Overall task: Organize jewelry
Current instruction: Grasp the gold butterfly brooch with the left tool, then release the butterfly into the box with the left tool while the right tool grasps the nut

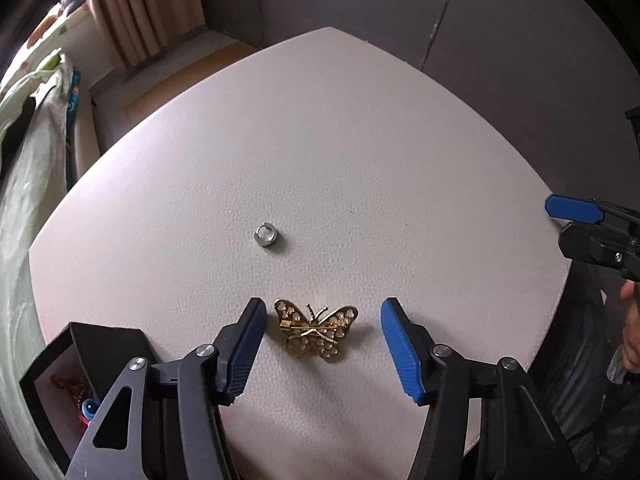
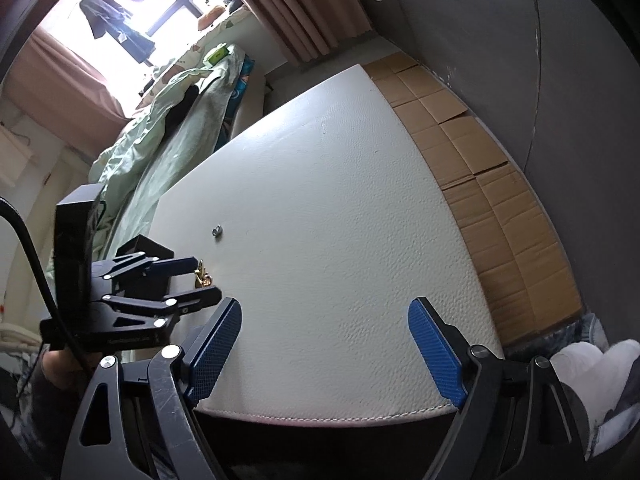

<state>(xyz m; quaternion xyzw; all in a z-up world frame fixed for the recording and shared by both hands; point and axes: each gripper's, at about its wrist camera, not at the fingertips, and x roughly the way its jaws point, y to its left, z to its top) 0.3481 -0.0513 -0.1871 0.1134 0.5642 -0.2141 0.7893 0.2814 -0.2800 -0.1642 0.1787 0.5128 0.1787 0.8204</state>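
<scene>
A gold butterfly brooch (image 1: 316, 333) lies on the white table (image 1: 360, 152) between the open fingers of my left gripper (image 1: 322, 312), which does not touch it. A small silver ring (image 1: 267, 235) lies further out on the table. A black jewelry box (image 1: 60, 376) stands open at the near left with colourful pieces inside. In the right wrist view, my right gripper (image 2: 325, 314) is open and empty over the table's near edge. The left gripper (image 2: 200, 276), the brooch (image 2: 203, 275) and the ring (image 2: 217, 232) show at its left.
The right gripper's blue fingertip (image 1: 572, 209) reaches in at the table's right edge. A bed with a green quilt (image 2: 168, 120) lies beyond the table's left side. Flattened cardboard (image 2: 492, 184) covers the floor along the grey wall.
</scene>
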